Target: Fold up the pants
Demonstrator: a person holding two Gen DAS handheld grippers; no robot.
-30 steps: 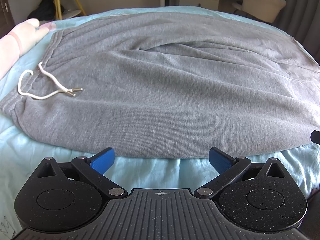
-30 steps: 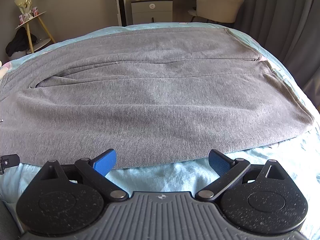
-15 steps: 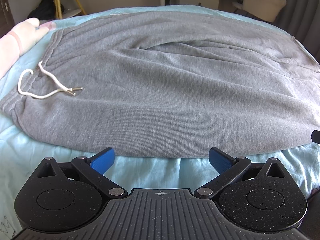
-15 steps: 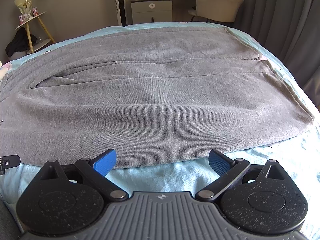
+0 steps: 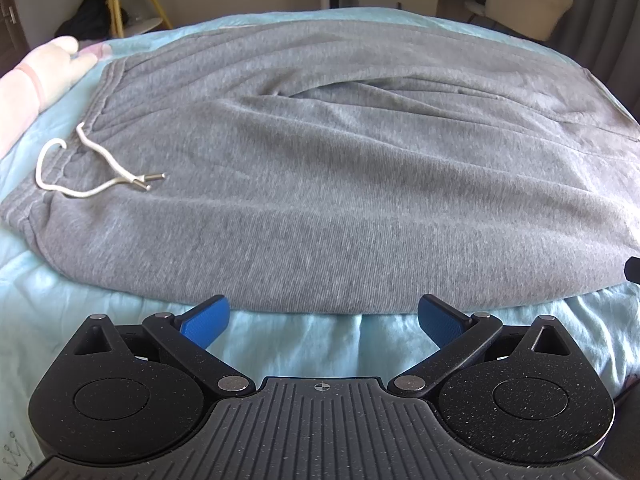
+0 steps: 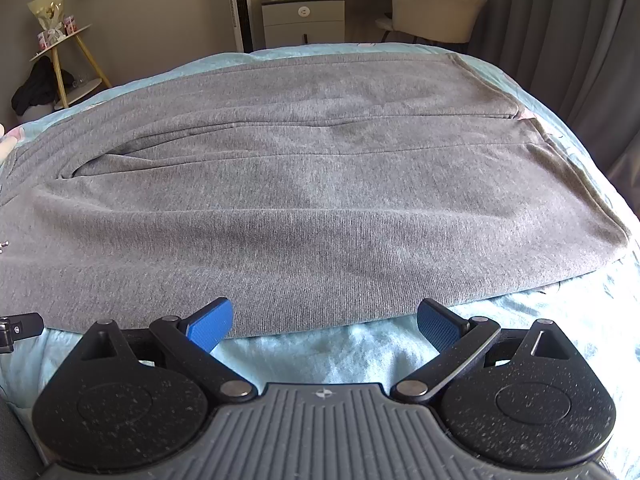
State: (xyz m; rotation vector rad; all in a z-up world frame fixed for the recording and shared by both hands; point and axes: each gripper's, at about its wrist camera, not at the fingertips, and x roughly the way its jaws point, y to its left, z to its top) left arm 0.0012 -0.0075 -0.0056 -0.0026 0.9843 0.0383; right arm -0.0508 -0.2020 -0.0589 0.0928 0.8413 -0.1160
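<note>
Grey pants [image 5: 340,184] lie spread flat across the bed [image 5: 300,344], white drawstring [image 5: 96,172] at their waistband end. Left tool [image 5: 323,320] and right tool [image 6: 325,322] hover at the pants' near edge, both spread wide, holding nothing.

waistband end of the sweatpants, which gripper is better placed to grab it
Left. The left gripper is open at the near edge of the grey sweatpants with the white drawstring in its view; the right gripper faces the leg hems.
</note>
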